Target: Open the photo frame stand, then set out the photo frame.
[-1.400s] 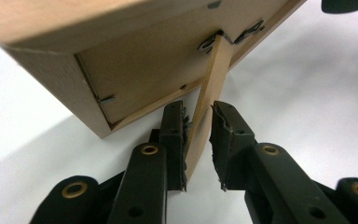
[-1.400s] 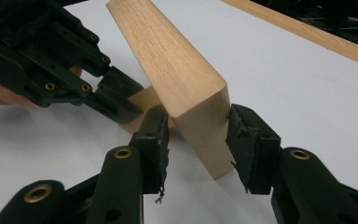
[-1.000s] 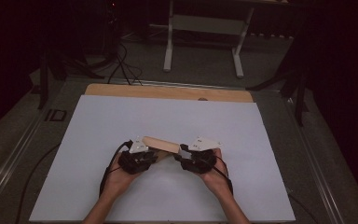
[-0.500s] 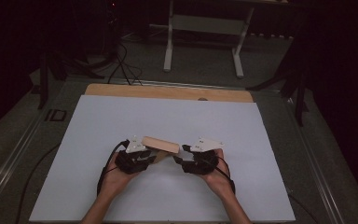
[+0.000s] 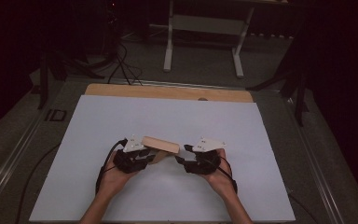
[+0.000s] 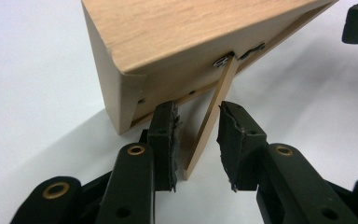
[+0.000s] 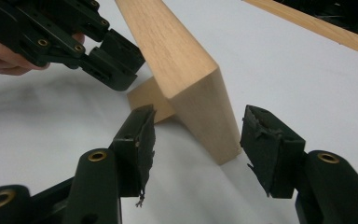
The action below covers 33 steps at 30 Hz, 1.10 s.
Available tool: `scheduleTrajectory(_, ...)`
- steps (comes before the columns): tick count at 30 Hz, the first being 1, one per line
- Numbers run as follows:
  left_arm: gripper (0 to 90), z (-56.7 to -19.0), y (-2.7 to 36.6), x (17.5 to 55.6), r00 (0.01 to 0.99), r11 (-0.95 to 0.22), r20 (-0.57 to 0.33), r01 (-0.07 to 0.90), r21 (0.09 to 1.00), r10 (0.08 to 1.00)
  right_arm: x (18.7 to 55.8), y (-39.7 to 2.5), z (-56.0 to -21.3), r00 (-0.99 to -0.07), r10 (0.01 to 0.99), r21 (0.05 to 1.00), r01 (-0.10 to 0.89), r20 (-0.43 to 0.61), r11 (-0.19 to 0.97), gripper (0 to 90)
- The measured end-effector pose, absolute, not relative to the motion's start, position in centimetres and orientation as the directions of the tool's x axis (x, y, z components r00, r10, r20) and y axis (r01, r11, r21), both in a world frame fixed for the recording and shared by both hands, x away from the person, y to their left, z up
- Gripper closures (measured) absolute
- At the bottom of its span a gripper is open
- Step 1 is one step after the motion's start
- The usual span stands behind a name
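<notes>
L gripper [image 6: 196, 140] sat open w/ its jaws either side of the thin stand leg [image 6: 209, 126], not yet pinching it; R gripper [image 7: 198, 140] also gaped, straddling the frame's end. The wooden photo frame [image 5: 160, 144] stood tilted near the front-centre of the tabletop [image 5: 261, 140]. Best bet: close L squarely on the leg, steady the frame w/ R, swing gently so the hinge isn't strained.

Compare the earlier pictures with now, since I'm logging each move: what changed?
The right gripper drew back slightly to the right, off the wooden frame; its jaws now straddle the frame's end, open. The left gripper stayed around the frame's fold-out stand, and the frame stayed tilted on the white table.
</notes>
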<state>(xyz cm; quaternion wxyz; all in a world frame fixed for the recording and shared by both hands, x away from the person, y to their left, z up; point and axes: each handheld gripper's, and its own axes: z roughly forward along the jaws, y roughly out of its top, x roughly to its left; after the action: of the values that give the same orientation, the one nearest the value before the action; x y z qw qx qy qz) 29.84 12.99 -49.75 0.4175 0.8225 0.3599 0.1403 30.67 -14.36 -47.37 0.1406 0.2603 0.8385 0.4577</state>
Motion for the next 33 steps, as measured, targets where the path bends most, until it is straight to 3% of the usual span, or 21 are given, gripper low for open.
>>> scheduleTrajectory(9,67.0,-49.5,13.3,29.7,0.696,-0.379,-0.077,0.477,0.793,0.714,30.9,-15.4,-46.9,-0.839,0.543,0.837,0.306,0.013,0.454,44.8)
scheduleTrajectory(20,71.0,-49.2,13.6,29.6,0.706,-0.368,-0.102,0.480,0.796,0.700,31.2,-16.6,-46.7,-0.822,0.570,0.846,0.296,-0.011,0.443,52.2)
scheduleTrajectory(25,73.6,-49.1,13.9,29.6,0.703,-0.356,-0.111,0.482,0.801,0.703,31.5,-16.7,-46.8,-0.788,0.616,0.854,0.318,-0.005,0.413,60.9)
scheduleTrajectory(30,74.7,-48.9,14.0,29.5,0.676,-0.331,-0.100,0.479,0.813,0.730,32.0,-16.5,-47.0,-0.761,0.649,0.862,0.341,0.019,0.375,76.2)
scheduleTrajectory(33,79.9,-48.6,14.2,29.4,0.676,-0.313,-0.096,0.455,0.834,0.730,32.3,-16.3,-47.0,-0.749,0.662,0.865,0.349,0.026,0.361,84.3)
